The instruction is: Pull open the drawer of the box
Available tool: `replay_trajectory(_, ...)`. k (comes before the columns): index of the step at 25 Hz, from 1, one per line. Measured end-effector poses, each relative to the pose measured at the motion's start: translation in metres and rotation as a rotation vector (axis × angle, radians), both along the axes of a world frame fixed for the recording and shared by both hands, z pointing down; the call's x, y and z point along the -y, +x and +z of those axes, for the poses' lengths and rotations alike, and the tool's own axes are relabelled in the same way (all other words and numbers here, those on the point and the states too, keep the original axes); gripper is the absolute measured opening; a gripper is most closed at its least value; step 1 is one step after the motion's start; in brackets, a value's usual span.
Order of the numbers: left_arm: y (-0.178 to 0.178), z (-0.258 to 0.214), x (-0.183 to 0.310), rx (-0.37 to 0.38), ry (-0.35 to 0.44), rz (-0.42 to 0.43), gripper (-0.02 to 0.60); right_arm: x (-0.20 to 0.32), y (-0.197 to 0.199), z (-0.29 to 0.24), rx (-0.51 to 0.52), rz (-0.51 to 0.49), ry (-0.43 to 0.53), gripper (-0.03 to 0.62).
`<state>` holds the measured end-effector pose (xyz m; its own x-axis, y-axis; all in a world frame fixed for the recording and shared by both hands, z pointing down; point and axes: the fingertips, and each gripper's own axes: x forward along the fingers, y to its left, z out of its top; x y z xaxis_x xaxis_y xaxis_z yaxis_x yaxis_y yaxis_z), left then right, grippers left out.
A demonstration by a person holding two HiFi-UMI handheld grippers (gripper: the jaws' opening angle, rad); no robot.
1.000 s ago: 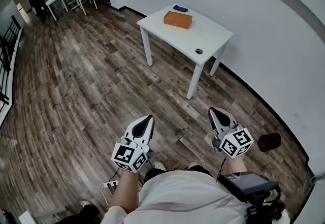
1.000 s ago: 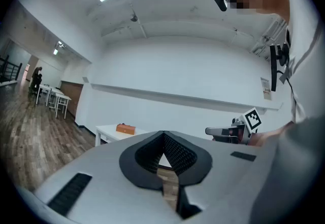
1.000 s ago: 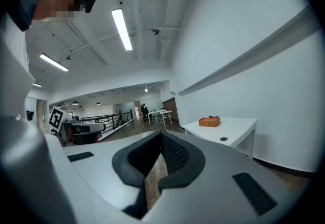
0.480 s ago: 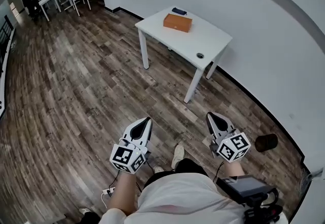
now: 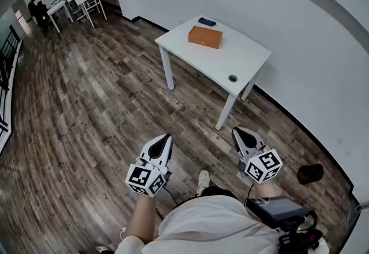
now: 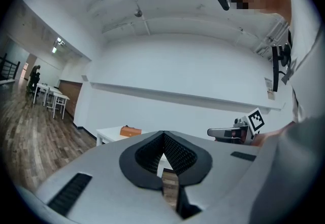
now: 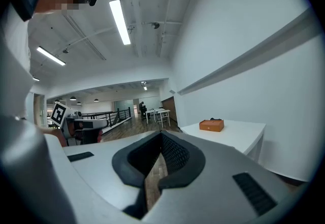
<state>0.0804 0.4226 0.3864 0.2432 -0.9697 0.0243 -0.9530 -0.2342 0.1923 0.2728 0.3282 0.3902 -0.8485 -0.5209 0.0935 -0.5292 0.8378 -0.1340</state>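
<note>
Box: orange-brown, flat and rectangular with smooth sides. It lies on the wall-side half of a white table, well apart from both grippers, and is too small in every view to make out its drawer front. A small dark flat object lies just behind it. Table: matte rectangular top on straight white legs, with a round dark grommet near its nearer corner. Floor: wood-grain planks in mixed browns and greys. Left gripper: pale wedge-shaped shell with black ribbed pads and a marker cube; its jaws meet tip to tip with nothing between them. Right gripper: same build, its jaws likewise closed and empty. Both are held level over the floor in front of the person's white shirt. A black round object rests on the floor by the baseboard. Only the head view shows the grommet and this black object. Only the gripper views show the pads' ribbing and the ceiling strip lights.
</note>
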Motion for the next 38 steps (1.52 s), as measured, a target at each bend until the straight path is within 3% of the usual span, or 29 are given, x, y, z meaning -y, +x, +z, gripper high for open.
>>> replay_trajectory(6, -0.008, -0.007, 0.085, 0.008, -0.004, -0.019, 0.009, 0.084, -0.012, -0.006, 0.014, -0.028, 0.004, 0.002)
replay_trajectory(15, -0.009, -0.016, 0.158, 0.038, 0.007, -0.016, 0.009, 0.157, -0.020, -0.008, 0.043, -0.039, -0.002, 0.002)
replay_trajectory(20, -0.040, 0.014, 0.219, 0.034, 0.004, -0.011, 0.009, 0.218, -0.049, 0.028, 0.036, -0.026, -0.021, 0.002)
replay_trajectory(24, -0.056, 0.003, 0.233, 0.003, 0.015, 0.004, 0.009, 0.228, -0.061, 0.014, 0.017, -0.009, -0.010, 0.002)
replay_trajectory(31, -0.121, 0.001, 0.311, 0.018, 0.012, 0.073, 0.009, 0.296, -0.120, 0.010, 0.005, 0.064, -0.011, 0.002)
replay_trajectory(38, -0.218, 0.002, 0.385, 0.031, -0.003, 0.153, 0.009, 0.359, -0.206, 0.010, 0.015, 0.181, -0.033, 0.002)
